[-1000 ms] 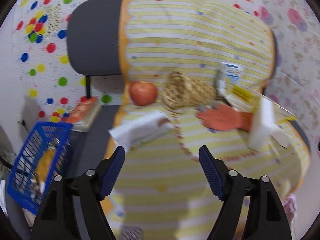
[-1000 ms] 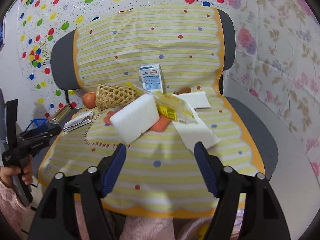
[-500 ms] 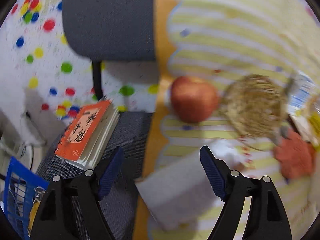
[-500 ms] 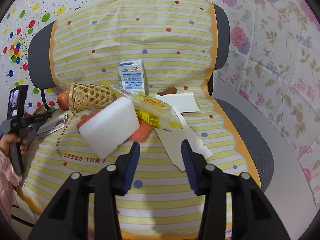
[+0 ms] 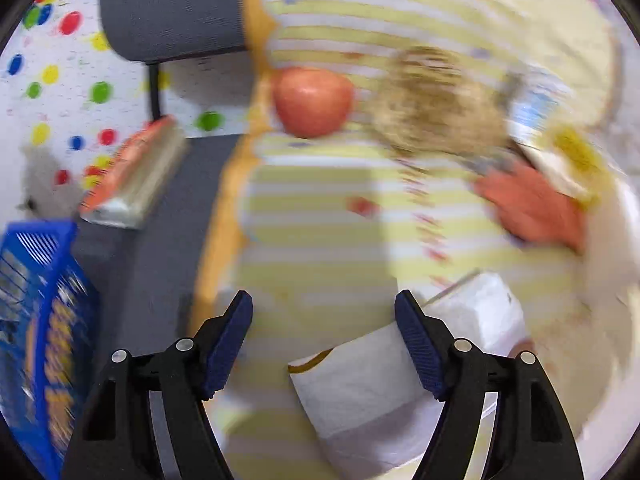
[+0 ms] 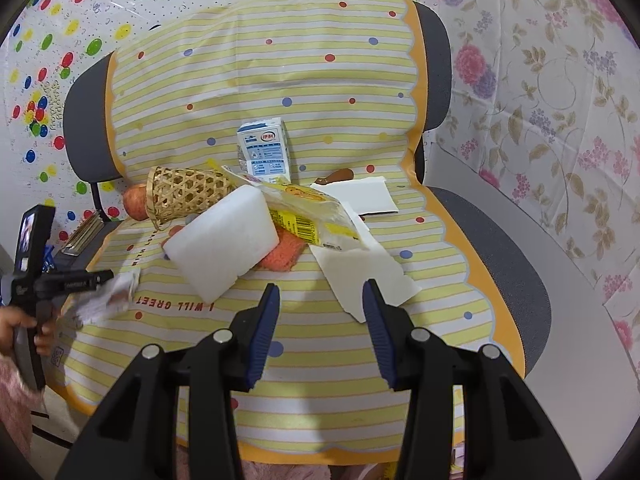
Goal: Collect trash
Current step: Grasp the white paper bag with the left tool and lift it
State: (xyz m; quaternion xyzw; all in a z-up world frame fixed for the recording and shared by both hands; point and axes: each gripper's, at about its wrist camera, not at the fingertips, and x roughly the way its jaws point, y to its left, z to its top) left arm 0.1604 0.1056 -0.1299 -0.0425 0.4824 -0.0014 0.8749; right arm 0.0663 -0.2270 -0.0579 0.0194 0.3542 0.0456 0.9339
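Note:
The left wrist view is blurred. My left gripper (image 5: 324,320) hangs over the striped cloth (image 5: 320,240) with its jaws closing. A crumpled white wrapper (image 5: 372,384) lies low between them, against the right finger, and the pads do not press on it. The right wrist view shows that gripper (image 6: 96,276) at the far left, just above the wrapper (image 6: 108,300). My right gripper (image 6: 320,292) stands half open and holds nothing. Its right fingertip is close to a torn white paper (image 6: 360,276). A yellow plastic wrapper (image 6: 308,208) and a milk carton (image 6: 264,152) lie further back.
A white foam block (image 6: 224,240), an orange cloth (image 6: 280,256), a woven basket (image 6: 184,192) and an apple (image 5: 312,100) crowd the seat's middle. A blue crate (image 5: 36,320) stands left of the chair, and a book (image 5: 136,176) lies on the grey seat edge.
My left gripper dropped closer to the cloth, and the white wrapper now sits low at its right finger. My right gripper's jaws narrowed from wide to half open.

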